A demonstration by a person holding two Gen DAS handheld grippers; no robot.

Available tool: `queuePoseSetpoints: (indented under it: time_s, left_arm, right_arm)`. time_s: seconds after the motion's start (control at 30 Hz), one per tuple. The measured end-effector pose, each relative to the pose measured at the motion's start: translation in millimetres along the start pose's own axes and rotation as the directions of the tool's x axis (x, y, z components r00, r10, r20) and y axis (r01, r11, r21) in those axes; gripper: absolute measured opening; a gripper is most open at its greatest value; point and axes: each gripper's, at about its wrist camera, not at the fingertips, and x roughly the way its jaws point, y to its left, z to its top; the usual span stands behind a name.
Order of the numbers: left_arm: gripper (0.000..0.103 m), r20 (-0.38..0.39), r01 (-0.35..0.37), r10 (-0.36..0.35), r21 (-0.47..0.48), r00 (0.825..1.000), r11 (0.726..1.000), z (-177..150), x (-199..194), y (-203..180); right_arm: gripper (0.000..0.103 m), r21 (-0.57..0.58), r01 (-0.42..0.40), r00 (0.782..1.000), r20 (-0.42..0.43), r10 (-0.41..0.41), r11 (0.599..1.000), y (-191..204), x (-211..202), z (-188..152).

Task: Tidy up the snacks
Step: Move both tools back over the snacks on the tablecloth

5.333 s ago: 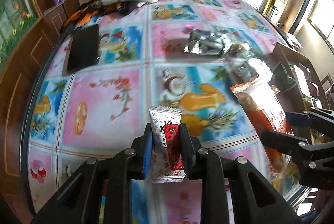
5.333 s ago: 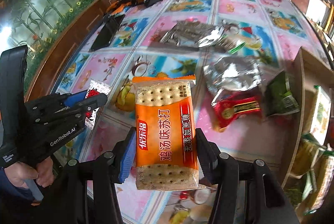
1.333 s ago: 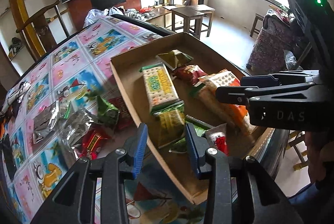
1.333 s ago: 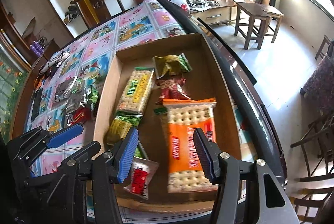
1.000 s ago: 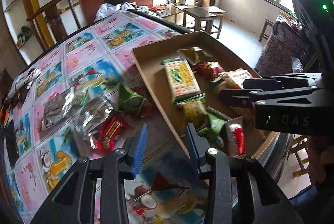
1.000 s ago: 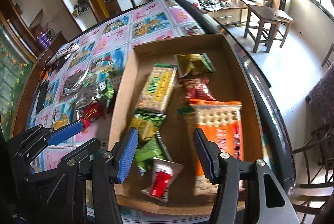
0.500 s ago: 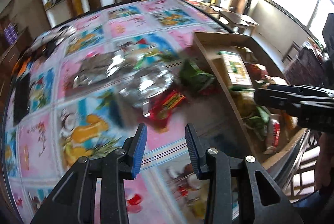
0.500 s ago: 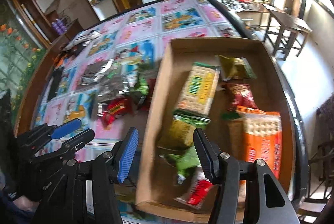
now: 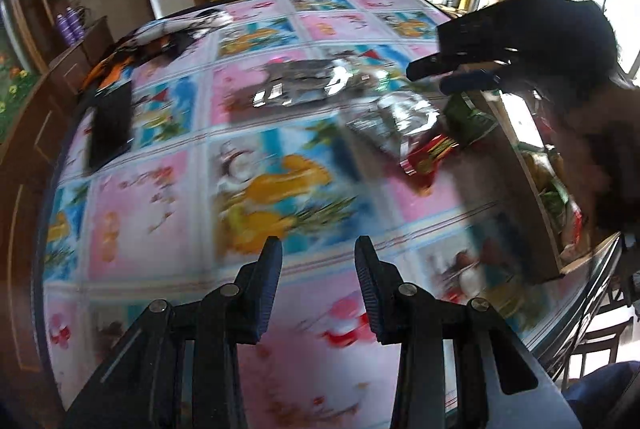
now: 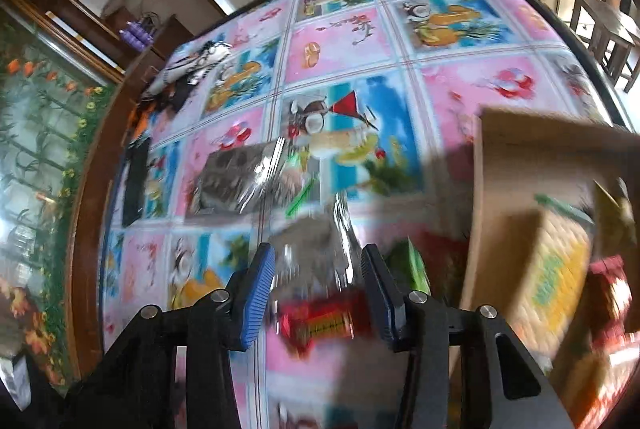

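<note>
My right gripper is bare-jawed and apart, nothing pinched, though its jaws have just been narrowing as I swing in. Between them, just beyond the tips, lies the crinkly silver packet, with the red snack packet just below it, nearer me, and the green packet by my right-hand jaw. All three are blurred, so I can't say whether the tips touch anything yet.

My left gripper is empty too, jaws a little apart, hanging over bare patterned desk with nothing between them. The same cluster sits ahead and to its right, well off its line.

Further out, beyond the silver one, a flat dark foil packet lies alone. To the right of my right jaws stands the cardboard box with the yellow cracker pack already inside, so I'd judge the job partly done, these loose ones left.

To do this well, I'd slow down, pick one packet rather than straddle two, and come down square on it. Foil slips and crumples, so I'd bite its body, not a flimsy edge. The left should take a different packet, clear of my right.
</note>
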Motion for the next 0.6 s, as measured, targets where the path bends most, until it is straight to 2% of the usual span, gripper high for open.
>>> queuePoseSetpoints:
  time_s: [0.13,0.2,0.3,0.4,0.43,0.47,0.53,0.6]
  left_arm:
    - [0.037,-0.009,-0.027,0.026,-0.034,1.0,0.999,-10,-6,23]
    - [0.037,-0.011,-0.036,0.036,-0.05,0.999,0.998,-13,-7,34]
    - [0.037,-0.007,-0.039,0.038,-0.076,0.999,0.996,-12,-10,46]
    - [0.037,0.009,-0.028,0.029,-0.073,1.0,0.997,-5,-14,53]
    - [0.038,0.016,-0.016,0.018,-0.069,1.0,0.997,-3,-16,55]
    - [0.045,0.029,0.007,-0.005,-0.061,1.0,0.998,1,-18,55]
    - [0.051,0.038,0.025,-0.023,-0.055,0.999,0.998,6,-19,54]
    - [0.054,0.023,0.098,-0.097,-0.074,0.995,0.992,12,-16,51]
  right_arm:
    - [0.049,-0.042,0.079,0.997,-0.016,-0.08,0.996,5,35,18]
    - [0.049,-0.059,0.082,0.996,-0.031,-0.084,0.995,6,46,19]
    - [0.046,-0.091,0.052,0.997,-0.055,-0.057,0.994,18,53,9]
    - [0.044,-0.167,-0.06,0.99,-0.134,0.038,0.984,52,56,-21]
    - [0.042,-0.197,-0.089,0.985,-0.161,0.058,0.976,62,56,-32]
    - [0.042,-0.193,-0.145,0.977,-0.182,0.109,0.971,69,51,-44]
    - [0.042,-0.142,-0.214,0.967,-0.173,0.189,0.966,66,37,-54]
    - [0.042,-0.174,-0.14,0.986,-0.11,0.123,0.975,62,17,-59]
